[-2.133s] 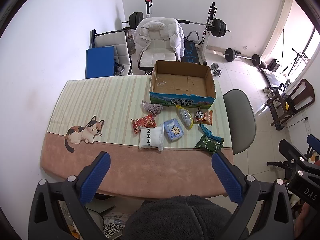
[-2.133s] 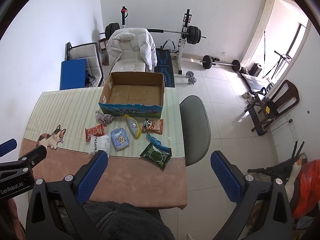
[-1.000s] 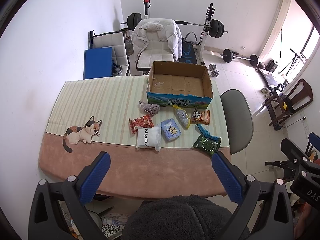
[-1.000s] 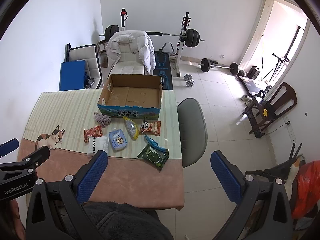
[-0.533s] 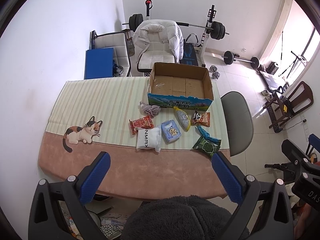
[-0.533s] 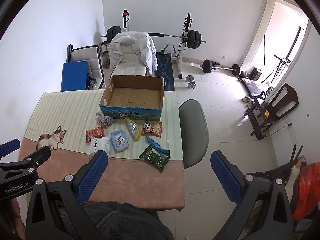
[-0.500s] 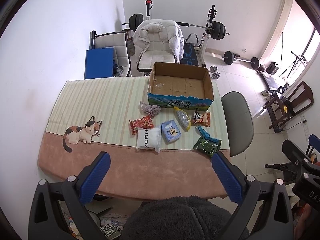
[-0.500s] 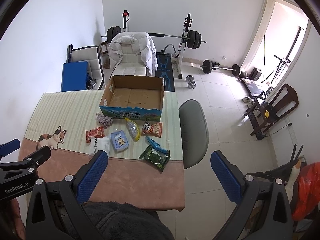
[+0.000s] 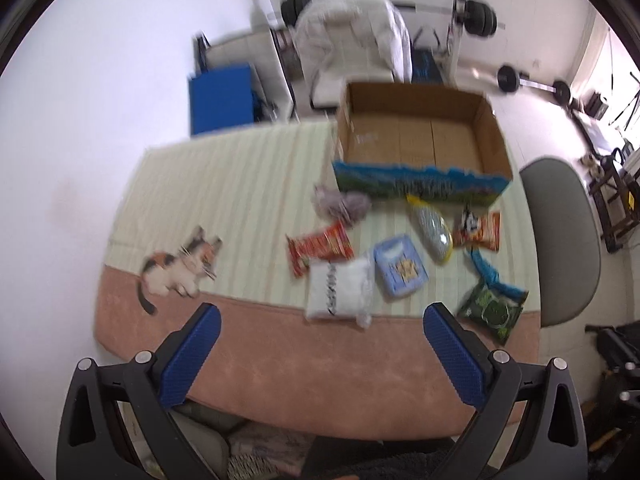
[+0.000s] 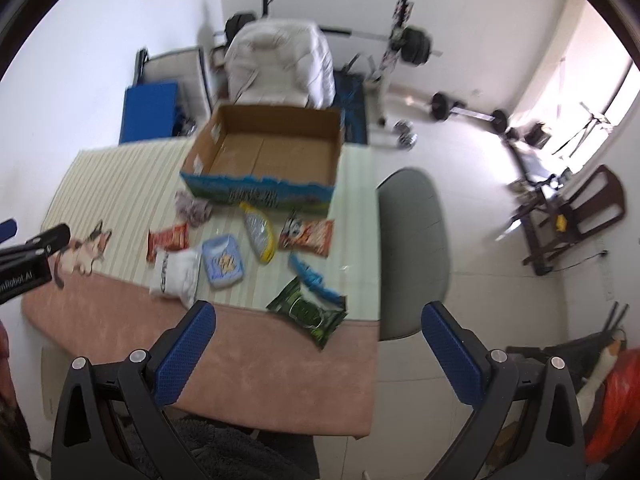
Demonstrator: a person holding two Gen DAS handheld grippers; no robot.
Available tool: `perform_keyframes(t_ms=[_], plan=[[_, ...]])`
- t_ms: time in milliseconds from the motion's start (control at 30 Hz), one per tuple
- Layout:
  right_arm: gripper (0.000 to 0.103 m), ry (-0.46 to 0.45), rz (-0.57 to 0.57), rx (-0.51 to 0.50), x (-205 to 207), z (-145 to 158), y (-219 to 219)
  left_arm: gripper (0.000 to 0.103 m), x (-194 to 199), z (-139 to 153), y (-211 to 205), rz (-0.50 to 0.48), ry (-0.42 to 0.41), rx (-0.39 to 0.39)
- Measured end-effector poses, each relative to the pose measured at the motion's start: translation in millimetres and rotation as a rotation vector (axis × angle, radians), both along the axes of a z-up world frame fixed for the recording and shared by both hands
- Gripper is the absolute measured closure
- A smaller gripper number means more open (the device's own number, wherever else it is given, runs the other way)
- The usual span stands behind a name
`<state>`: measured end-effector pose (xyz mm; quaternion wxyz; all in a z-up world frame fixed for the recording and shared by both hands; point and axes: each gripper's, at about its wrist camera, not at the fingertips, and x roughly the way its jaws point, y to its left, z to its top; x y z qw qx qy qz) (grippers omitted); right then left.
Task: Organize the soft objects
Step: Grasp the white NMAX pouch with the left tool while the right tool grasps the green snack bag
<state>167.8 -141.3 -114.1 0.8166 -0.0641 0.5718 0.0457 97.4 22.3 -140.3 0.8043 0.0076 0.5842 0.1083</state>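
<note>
An open, empty cardboard box (image 9: 420, 136) stands at the table's far side; it also shows in the right wrist view (image 10: 268, 148). In front of it lie several soft packets: a grey cloth (image 9: 340, 204), a red packet (image 9: 320, 246), a white pouch (image 9: 340, 292), a blue pack (image 9: 400, 266), a yellow-edged bag (image 9: 432, 230), an orange snack bag (image 9: 478, 228), a blue wrapper (image 9: 486, 270) and a green packet (image 9: 492, 312). My left gripper (image 9: 320, 354) is open and empty above the table's near edge. My right gripper (image 10: 320, 350) is open and empty, with the green packet (image 10: 308, 310) just ahead.
A striped cloth with a cat print (image 9: 180, 268) covers the table (image 9: 320, 360). A grey chair (image 10: 416, 240) stands at the table's right side. A white padded chair (image 9: 352, 40), a blue panel (image 9: 220, 98) and weight equipment (image 10: 404, 40) stand behind the table.
Both grippers have moved forward and down toward the table; the box and packets now look larger and blurred. Both stay open and empty.
</note>
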Motion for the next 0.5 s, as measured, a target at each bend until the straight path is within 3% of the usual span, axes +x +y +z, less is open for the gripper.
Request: perform_keyframes(t_ms=[167, 367, 500], plan=[[0.000, 0.184, 0.133, -0.003, 40.9, -112.8, 4.7, 0.000, 21.8, -75.8, 3.1, 0.066, 0.172, -0.070], [0.000, 0.359, 0.268, -0.052, 75.5, -241.3, 13.4, 0.002, 18.4, -151.3, 21.8, 0.242, 0.351, -0.156], [0.000, 0.443, 0.330, -0.036, 83.3, -299.8, 22.1, 0.005, 13.8, -174.6, 26.4, 0.291, 0.411, -0.121]])
